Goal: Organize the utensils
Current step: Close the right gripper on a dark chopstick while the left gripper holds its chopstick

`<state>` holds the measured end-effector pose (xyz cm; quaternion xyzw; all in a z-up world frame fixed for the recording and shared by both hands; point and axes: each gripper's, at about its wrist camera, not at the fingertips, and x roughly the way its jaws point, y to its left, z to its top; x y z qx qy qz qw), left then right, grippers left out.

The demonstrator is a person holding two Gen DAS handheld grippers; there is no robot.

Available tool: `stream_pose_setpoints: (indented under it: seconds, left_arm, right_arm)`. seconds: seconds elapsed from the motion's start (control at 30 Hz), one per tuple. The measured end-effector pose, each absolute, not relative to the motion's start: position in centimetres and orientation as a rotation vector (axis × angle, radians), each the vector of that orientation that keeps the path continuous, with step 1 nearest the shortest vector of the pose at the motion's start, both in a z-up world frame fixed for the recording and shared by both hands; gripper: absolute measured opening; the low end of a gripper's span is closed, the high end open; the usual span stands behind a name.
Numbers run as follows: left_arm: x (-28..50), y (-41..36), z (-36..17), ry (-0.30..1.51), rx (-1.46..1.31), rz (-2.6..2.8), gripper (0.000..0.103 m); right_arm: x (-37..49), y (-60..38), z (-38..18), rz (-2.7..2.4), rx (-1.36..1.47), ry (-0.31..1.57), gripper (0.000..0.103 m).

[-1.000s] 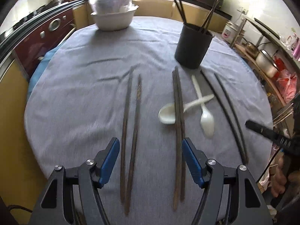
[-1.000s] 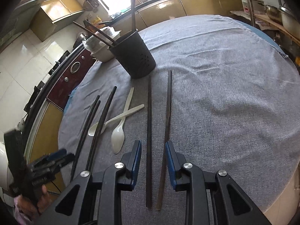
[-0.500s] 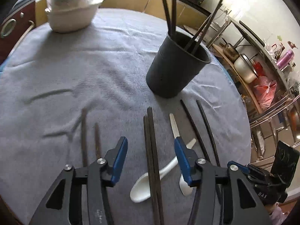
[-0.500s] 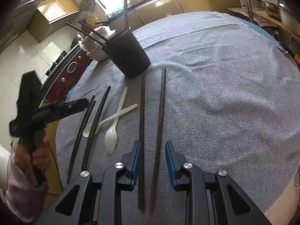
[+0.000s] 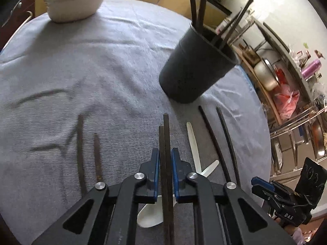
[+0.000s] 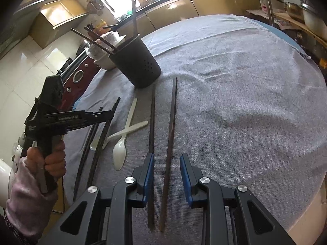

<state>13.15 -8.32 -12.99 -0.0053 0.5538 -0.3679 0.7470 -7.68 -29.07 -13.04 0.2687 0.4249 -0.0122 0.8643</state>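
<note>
A pair of dark brown chopsticks (image 5: 166, 163) lies side by side on the grey tablecloth (image 5: 102, 71), long axis running straight away from the left camera, far ends pointing toward the black utensil holder (image 5: 194, 69). The left gripper (image 5: 165, 163) has just been closing, and its blue pads now press the pair from both sides. Under the pair lie two crossed white plastic spoons (image 5: 193, 143); beyond them, two black chopsticks (image 5: 216, 143) run nearly parallel. The right gripper (image 6: 166, 169) hovers part open, gripping nothing, over two brown chopsticks (image 6: 171, 122) that also point toward the holder. A white bowl (image 5: 75, 2) stands at the far edge.
</note>
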Motion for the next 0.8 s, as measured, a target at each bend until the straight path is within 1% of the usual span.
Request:
stream_pose_setpoints:
  seconds: [0.2, 0.47, 0.57, 0.73, 0.8]
  left_arm:
    - [12.9, -6.3, -10.7, 1.155, -0.045, -0.799, 0.012]
    - [10.2, -5.1, -6.9, 1.045, -0.087, -0.853, 0.012]
    - [10.1, -5.2, -7.1, 1.04, -0.037, -0.81, 0.012]
    - [11.5, -4.8, -9.2, 1.118, -0.037, -0.74, 0.012]
    - [11.7, -5.4, -9.9, 1.15, -0.019, -0.752, 0.014]
  right_arm:
    - [-6.6, -28.5, -12.8, 0.002, 0.569, 0.894, 0.028]
    - [-4.9, -26.7, -11.3, 0.046, 0.538, 0.869, 0.028]
    - [-4.7, -26.5, -11.1, 0.046, 0.539, 0.866, 0.028]
    - [-4.8, -26.5, -11.1, 0.043, 0.536, 0.868, 0.028]
    - [-4.9, -26.7, -11.2, 0.04, 0.546, 0.871, 0.028]
